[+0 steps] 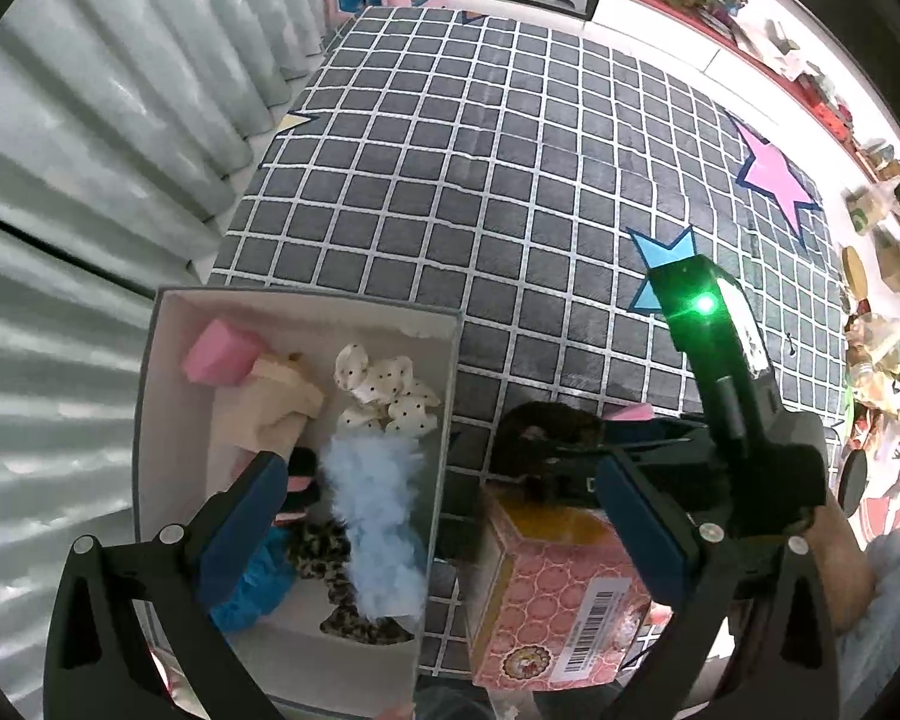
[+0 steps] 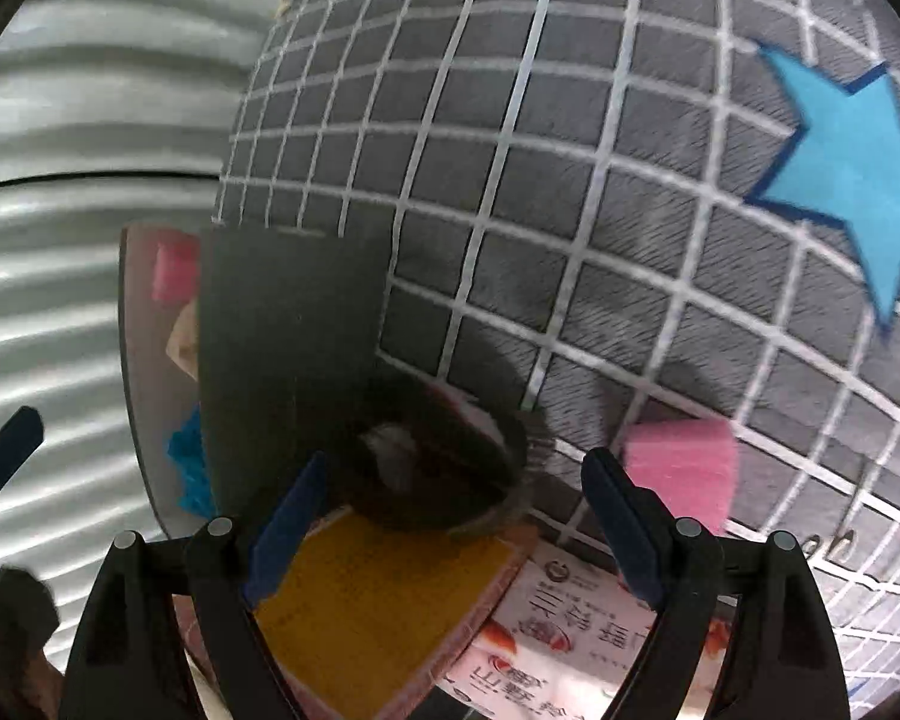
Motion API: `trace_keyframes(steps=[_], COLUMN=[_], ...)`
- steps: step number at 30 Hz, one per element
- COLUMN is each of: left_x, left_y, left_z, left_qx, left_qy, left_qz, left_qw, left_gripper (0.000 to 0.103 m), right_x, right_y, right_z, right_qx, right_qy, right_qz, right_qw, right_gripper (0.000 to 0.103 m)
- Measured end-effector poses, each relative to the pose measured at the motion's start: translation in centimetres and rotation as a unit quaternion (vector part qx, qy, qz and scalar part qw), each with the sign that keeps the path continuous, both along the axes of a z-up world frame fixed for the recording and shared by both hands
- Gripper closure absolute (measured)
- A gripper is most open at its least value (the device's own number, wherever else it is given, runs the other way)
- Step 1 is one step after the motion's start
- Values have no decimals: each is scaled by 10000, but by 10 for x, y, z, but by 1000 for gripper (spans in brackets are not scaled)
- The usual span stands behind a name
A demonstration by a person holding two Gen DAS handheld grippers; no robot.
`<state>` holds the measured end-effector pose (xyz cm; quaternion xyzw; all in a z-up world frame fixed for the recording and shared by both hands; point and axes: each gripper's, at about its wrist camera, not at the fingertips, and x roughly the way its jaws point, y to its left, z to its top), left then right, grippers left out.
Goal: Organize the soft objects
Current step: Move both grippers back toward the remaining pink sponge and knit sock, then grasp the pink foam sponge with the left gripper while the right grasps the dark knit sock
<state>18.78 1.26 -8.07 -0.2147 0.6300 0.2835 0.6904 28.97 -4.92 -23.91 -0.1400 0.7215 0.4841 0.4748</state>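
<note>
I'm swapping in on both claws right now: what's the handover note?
Left claw: open, empty, pointing down over the grey box's right wall.
Right claw: open, empty, just above the dark furry scrunchie.
Done: pink sponge, dotted scrunchie and light-blue fluffy one are in the box.
Left: the dark scrunchie lies on the pink carton; another pink sponge lies on the rug.

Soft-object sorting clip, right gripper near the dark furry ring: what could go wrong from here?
The right gripper is open around the dark furry ring, which rests on the pink carton; closing could nudge that carton. The white box already looks crowded, so a dropped ring might land on its rim.
</note>
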Motion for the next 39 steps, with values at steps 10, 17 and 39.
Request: trace_keyframes(steps=[10, 17, 39], left_x=[33, 61, 125], left_y=[-24, -45, -140], left_z=[-5, -11, -134], left_qx=[-43, -168, -862], left_qy=[41, 42, 1114], left_qz=[-272, -492, -547], left_qw=[9996, 9986, 9885], left_gripper=[0, 0, 0], right_x=[54, 141, 191], right_y=[-60, -152, -281], right_z=[15, 13, 13], right_qx=[305, -4, -613], right_qy=[68, -249, -1046], right_qz=[-982, -2573, -3292], right_qw=[9947, 9660, 9364], right_gripper=[68, 68, 21])
